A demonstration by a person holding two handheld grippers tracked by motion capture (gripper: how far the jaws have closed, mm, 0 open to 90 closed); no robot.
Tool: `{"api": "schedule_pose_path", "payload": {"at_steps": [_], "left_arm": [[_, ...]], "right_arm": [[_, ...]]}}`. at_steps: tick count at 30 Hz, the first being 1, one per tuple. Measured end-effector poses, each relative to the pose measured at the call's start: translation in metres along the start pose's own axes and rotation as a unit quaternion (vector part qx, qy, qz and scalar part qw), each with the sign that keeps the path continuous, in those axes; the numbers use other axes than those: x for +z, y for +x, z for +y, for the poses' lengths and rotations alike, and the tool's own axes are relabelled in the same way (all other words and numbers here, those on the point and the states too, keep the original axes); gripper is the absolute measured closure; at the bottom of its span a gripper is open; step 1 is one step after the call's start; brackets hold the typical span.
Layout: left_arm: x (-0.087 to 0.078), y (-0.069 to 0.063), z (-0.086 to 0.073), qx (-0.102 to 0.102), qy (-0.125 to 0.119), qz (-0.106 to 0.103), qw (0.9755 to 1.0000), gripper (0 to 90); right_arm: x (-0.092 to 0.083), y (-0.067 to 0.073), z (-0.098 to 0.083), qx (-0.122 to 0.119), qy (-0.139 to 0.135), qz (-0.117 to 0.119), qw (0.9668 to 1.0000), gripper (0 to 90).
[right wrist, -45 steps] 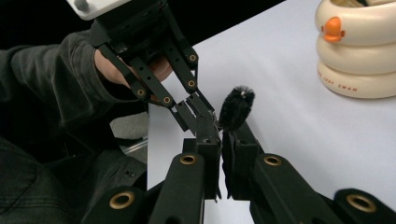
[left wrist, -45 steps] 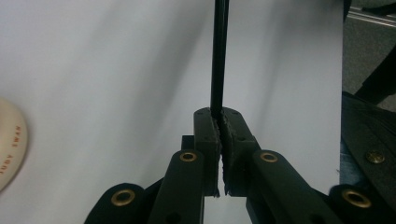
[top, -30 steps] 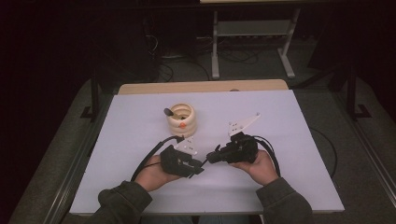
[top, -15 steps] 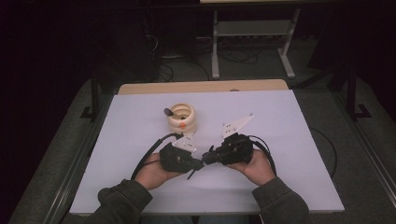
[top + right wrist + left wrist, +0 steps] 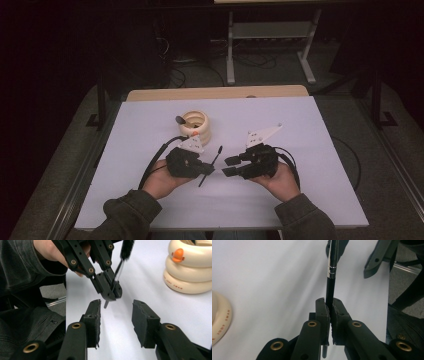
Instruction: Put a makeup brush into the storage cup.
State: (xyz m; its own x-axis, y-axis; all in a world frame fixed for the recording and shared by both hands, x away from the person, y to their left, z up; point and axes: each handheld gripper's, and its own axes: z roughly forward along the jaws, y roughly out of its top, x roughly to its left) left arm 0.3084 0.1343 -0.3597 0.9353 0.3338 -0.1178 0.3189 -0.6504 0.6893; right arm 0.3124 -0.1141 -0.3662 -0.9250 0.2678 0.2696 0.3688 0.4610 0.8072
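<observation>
A thin black brush (image 5: 331,270) with a silver band stands between the pads of my left gripper (image 5: 329,306), which is shut on its handle. In the high view the brush (image 5: 217,153) slants across the left gripper (image 5: 210,170) near the table's middle. My right gripper (image 5: 230,166) faces it from the right, a small gap away. The right gripper (image 5: 117,303) has just been opening its jaws, and nothing lies between them. In that view the left gripper (image 5: 112,293) grips the brush (image 5: 120,267) just beyond the right gripper's tips.
A cream ring-stacked swan holder (image 5: 196,126) with an orange beak stands behind the left gripper, a dark brush head poking from its top. It also appears as the holder (image 5: 190,270) at the upper right. The white table (image 5: 300,125) has dark floor around it.
The right gripper's jaws have opened off the brush and drawn slightly right. The left gripper has closed on the brush handle and keeps it.
</observation>
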Motion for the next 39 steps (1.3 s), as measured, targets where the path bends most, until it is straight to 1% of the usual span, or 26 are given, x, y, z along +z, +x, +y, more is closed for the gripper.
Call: {"api": "schedule_pose_path", "payload": {"at_steps": [5,8,10,11,12,14,15,16,17,18,19,20,22,23,24,26,27,29,31,34,39], "left_arm": [[-0.001,0.004,0.000,-0.002,0.000,0.003,1.0000,85.4],[-0.002,0.006,0.000,-0.008,-0.001,0.006,0.9999,85.4],[-0.003,0.008,0.000,-0.008,-0.001,0.006,0.9999,85.4],[-0.003,0.008,0.000,-0.015,-0.005,0.007,0.9999,85.4],[-0.004,0.010,0.000,-0.012,-0.004,0.008,0.9999,85.4],[-0.005,0.012,-0.001,-0.019,-0.005,0.010,0.9998,85.4],[-0.005,0.012,-0.001,-0.018,-0.007,0.010,0.9998,85.4],[-0.006,0.013,-0.001,-0.024,-0.008,0.010,0.9996,85.4],[-0.006,0.014,-0.001,-0.024,-0.007,0.010,0.9996,85.4],[-0.007,0.015,-0.001,-0.025,-0.008,0.011,0.9996,85.4],[-0.008,0.016,-0.002,-0.027,-0.009,0.012,0.9995,85.4],[-0.008,0.018,-0.002,-0.025,-0.010,0.012,0.9996,85.4],[-0.009,0.019,-0.002,-0.033,-0.012,0.014,0.9993,85.4],[-0.009,0.020,-0.002,-0.028,-0.010,0.015,0.9994,85.4],[-0.010,0.020,-0.002,-0.037,-0.011,0.015,0.9991,85.4],[-0.011,0.023,-0.001,-0.031,-0.010,0.017,0.9993,85.4],[-0.011,0.023,-0.001,-0.038,-0.012,0.018,0.9991,85.4],[-0.011,0.025,-0.001,-0.042,-0.013,0.019,0.9989,85.4],[-0.013,0.027,0.000,-0.038,-0.012,0.021,0.9990,85.4],[-0.013,0.029,0.000,-0.045,-0.015,0.021,0.9986,85.4],[-0.015,0.032,-0.001,-0.047,-0.016,0.026,0.9984,85.4]], "right_arm": [[-0.004,-0.003,-0.007,0.008,-0.006,-0.012,0.9999,54.1],[-0.006,-0.004,-0.011,0.013,-0.011,-0.016,0.9997,52.4],[-0.008,-0.005,-0.012,0.016,-0.009,-0.020,0.9996,51.6],[-0.009,-0.005,-0.013,0.016,-0.010,-0.023,0.9996,51.0],[-0.009,-0.005,-0.013,0.017,-0.010,-0.024,0.9995,50.7],[-0.011,-0.005,-0.014,0.018,-0.010,-0.029,0.9994,49.7],[-0.011,-0.006,-0.015,0.015,-0.009,-0.032,0.9993,49.3],[-0.012,-0.006,-0.015,0.016,-0.009,-0.035,0.9992,49.0],[-0.013,-0.005,-0.015,0.021,-0.007,-0.037,0.9991,48.3],[-0.013,-0.006,-0.016,0.017,-0.008,-0.039,0.9991,48.0],[-0.014,-0.006,-0.017,0.020,-0.011,-0.042,0.9989,47.8],[-0.015,-0.006,-0.018,0.020,-0.011,-0.043,0.9988,47.3],[-0.016,-0.007,-0.020,0.023,-0.012,-0.046,0.9986,46.6],[-0.017,-0.007,-0.022,0.027,-0.012,-0.047,0.9985,46.2],[-0.017,-0.008,-0.023,0.028,-0.012,-0.048,0.9984,45.7],[-0.018,-0.009,-0.026,0.033,-0.013,-0.052,0.9980,45.0],[-0.019,-0.010,-0.028,0.032,-0.013,-0.054,0.9979,44.8],[-0.021,-0.011,-0.030,0.036,-0.015,-0.057,0.9976,44.2],[-0.023,-0.012,-0.032,0.039,-0.016,-0.061,0.9972,43.2],[-0.025,-0.013,-0.034,0.039,-0.016,-0.068,0.9968,42.2],[-0.030,-0.013,-0.038,0.042,-0.017,-0.078,0.9959,40.3]]}}
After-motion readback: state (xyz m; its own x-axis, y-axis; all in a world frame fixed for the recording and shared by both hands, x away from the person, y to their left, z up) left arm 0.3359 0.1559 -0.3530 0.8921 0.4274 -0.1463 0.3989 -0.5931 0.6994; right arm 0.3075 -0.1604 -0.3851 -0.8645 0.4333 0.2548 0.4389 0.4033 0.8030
